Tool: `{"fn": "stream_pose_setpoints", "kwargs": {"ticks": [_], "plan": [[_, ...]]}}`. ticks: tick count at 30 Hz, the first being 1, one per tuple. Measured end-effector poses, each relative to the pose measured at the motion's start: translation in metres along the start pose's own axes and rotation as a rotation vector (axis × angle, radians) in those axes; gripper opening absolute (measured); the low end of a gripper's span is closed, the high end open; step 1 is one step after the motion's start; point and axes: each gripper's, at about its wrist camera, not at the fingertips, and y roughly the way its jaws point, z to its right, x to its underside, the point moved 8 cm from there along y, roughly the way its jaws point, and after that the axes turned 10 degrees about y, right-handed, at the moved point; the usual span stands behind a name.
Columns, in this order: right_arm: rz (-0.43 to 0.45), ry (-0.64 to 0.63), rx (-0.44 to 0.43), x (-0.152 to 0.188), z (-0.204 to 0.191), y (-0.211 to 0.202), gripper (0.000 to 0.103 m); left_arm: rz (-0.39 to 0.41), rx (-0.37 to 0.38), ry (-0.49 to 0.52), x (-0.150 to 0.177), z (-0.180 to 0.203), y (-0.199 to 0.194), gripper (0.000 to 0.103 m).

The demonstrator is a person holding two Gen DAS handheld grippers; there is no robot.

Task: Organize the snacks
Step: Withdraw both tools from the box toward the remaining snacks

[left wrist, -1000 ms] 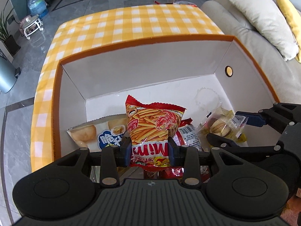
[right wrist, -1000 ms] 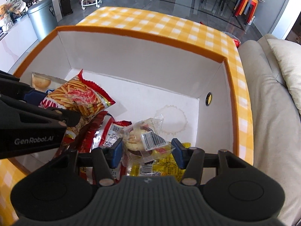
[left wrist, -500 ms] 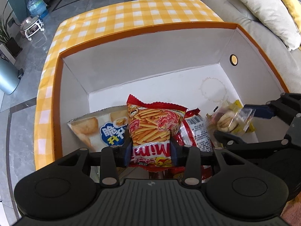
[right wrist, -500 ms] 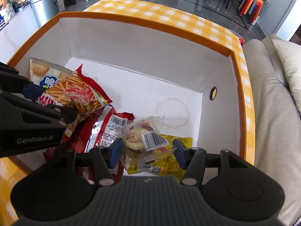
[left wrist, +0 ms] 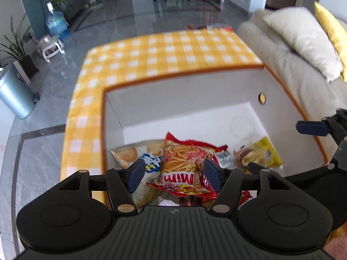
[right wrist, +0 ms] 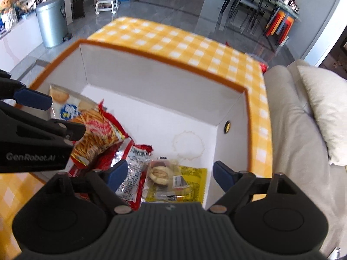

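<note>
A white box with an orange rim (left wrist: 177, 77) (right wrist: 164, 58) stands on a yellow checked tablecloth. Inside lie a red Mimi fries bag (left wrist: 184, 162) (right wrist: 97, 134), a white biscuit bag (left wrist: 134, 153) (right wrist: 63, 99), a red foil packet (right wrist: 132, 164), a clear pastry packet (right wrist: 160, 173) (left wrist: 249, 158) and a yellow packet (right wrist: 190, 186) (left wrist: 269, 151). My left gripper (left wrist: 173, 174) is open above the fries bag, which lies loose in the box. My right gripper (right wrist: 168, 173) is open above the pastry packet, which rests on the yellow packet.
A beige sofa with a cream pillow (left wrist: 303, 41) (right wrist: 321, 112) borders the box on the right. A metal bin (left wrist: 15, 95) (right wrist: 52, 23), a water bottle (left wrist: 56, 23) and plants stand on the grey floor beyond the table. The box's far half is bare white floor (right wrist: 156, 119).
Both grippers have opened and pulled up and back. The fries bag and the pastry packet have been let go and now lie in the box.
</note>
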Motion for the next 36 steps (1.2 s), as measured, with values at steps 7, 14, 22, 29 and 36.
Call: {"fn": "stream_pose_setpoints", "kwargs": {"ticks": [7,14,22,29,36], "plan": [[0.112,0.077,-0.017,0.002,0.003,-0.044,0.088,0.117,-0.056,-0.023,0.003,-0.006,-0.046,0.075],[0.246,0.137,0.028,0.02,0.008,-0.088,0.091,0.215,-0.129,-0.015,0.019,-0.009,-0.083,0.076],[0.321,0.234,-0.009,0.052,0.014,-0.121,0.091,0.213,-0.101,-0.01,0.048,0.0,-0.101,0.076],[0.276,0.269,-0.04,0.094,0.014,-0.128,0.091,0.171,-0.036,-0.043,0.08,0.007,-0.102,0.076],[0.201,0.308,-0.042,0.137,0.02,-0.115,0.091,0.117,0.025,-0.061,0.109,0.02,-0.095,0.075]]}}
